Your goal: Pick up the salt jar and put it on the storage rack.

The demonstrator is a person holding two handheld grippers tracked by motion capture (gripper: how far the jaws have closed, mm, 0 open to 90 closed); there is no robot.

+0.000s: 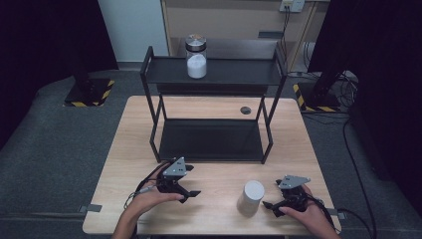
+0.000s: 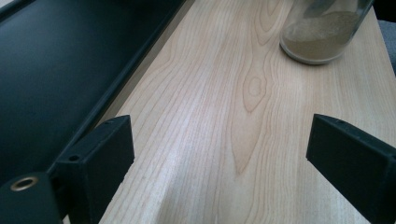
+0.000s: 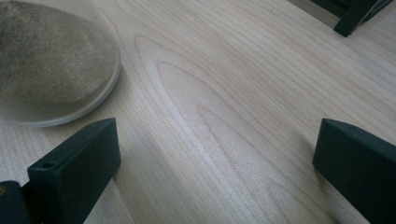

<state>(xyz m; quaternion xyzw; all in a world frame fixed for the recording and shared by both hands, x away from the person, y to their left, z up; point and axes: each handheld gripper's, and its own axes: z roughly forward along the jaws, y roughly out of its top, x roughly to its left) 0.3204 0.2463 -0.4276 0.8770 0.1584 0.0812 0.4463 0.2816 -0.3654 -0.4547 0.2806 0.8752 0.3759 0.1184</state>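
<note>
I'm looking down on a pale wooden tabletop with long, looping grain. A black metal shelf rack with two flat tiers and thin legs stands across its far half. On the upper tier sits a clear glass jar with a dark lid, about half filled with white powder.

The thing nearest my tongs is a second jar, a cylinder standing upright on the near part of the tabletop, its long axis vertical and its rounded top facing up. From the high view it looks whitish. In the left gripper view its clear wall shows a fine, sandy tan fill resting on a round base. The right gripper view shows the same grainy fill behind a thin glass rim.

My left tongs sit low over the tabletop, to the left of that jar and well apart from it, jaws spread with bare wood between them. My right tongs rest just beside the jar on its right, jaws also spread, gripping nothing.
</note>
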